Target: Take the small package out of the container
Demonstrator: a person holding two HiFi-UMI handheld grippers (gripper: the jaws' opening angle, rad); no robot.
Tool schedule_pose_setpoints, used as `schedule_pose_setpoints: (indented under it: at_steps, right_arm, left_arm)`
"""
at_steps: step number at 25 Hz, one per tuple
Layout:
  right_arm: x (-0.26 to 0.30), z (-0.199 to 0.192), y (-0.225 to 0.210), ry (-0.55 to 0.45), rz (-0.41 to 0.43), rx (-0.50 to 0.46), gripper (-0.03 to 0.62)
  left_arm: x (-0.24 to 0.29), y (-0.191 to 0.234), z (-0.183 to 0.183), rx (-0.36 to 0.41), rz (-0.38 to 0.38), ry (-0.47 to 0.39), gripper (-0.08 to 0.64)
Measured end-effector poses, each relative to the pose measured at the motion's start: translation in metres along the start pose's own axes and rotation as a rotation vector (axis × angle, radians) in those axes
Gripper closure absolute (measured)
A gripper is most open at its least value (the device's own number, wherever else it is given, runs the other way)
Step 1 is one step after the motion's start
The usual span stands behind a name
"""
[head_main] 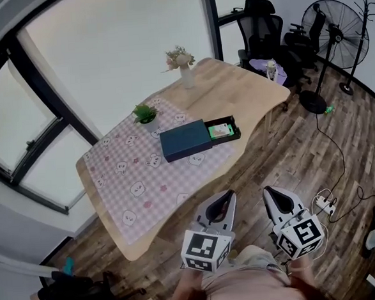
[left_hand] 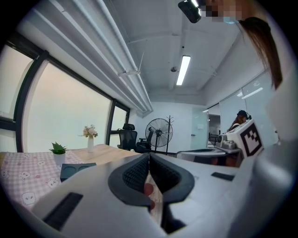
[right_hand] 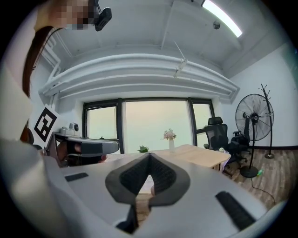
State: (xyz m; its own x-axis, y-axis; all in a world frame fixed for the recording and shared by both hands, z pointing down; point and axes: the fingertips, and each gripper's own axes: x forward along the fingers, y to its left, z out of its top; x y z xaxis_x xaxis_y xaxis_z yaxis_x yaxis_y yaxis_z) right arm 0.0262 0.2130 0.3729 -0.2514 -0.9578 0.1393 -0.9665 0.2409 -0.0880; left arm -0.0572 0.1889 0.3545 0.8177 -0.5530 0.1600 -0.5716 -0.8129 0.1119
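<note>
On the wooden table [head_main: 234,82] lies a dark blue box [head_main: 185,142] with its black drawer [head_main: 233,122] slid out to the right. A small green package [head_main: 220,130] rests inside the drawer. Both grippers hang low near my body, well short of the table. The left gripper [head_main: 227,194] has its jaws together and nothing in them; the right gripper [head_main: 270,191] is the same. In the left gripper view the box [left_hand: 74,170] shows small at the left, beyond the shut tips [left_hand: 149,155]. The right gripper view shows shut tips [right_hand: 149,155] pointing toward the table.
A pink checked cloth [head_main: 132,176] covers the table's left half, with a small potted plant [head_main: 146,114] and a vase of flowers [head_main: 183,64] behind the box. Office chairs [head_main: 262,28], a standing fan [head_main: 328,34] and floor cables [head_main: 330,168] stand on the right.
</note>
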Motion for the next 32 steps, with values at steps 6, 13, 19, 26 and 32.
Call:
schedule_pose_setpoints:
  at_steps: [6, 13, 19, 26, 32]
  right_arm:
    - [0.02, 0.0, -0.009, 0.004, -0.008, 0.011, 0.592]
    - [0.055, 0.003, -0.033, -0.013, 0.015, 0.007, 0.592]
    - [0.096, 0.017, -0.065, -0.017, 0.035, 0.002, 0.592]
    - [0.138, 0.03, -0.104, -0.016, 0.065, 0.01, 0.592]
    - [0.175, 0.035, -0.135, -0.026, 0.107, 0.017, 0.592]
  left_arm:
    - [0.013, 0.018, -0.007, -0.02, 0.002, 0.015, 0.546]
    - [0.046, 0.039, -0.005, -0.017, 0.017, 0.02, 0.546]
    - [0.091, 0.061, 0.008, 0.0, 0.02, 0.026, 0.546]
    - [0.143, 0.085, 0.026, 0.012, 0.052, 0.022, 0.546]
    - [0.177, 0.109, 0.038, 0.012, 0.108, 0.021, 0.546]
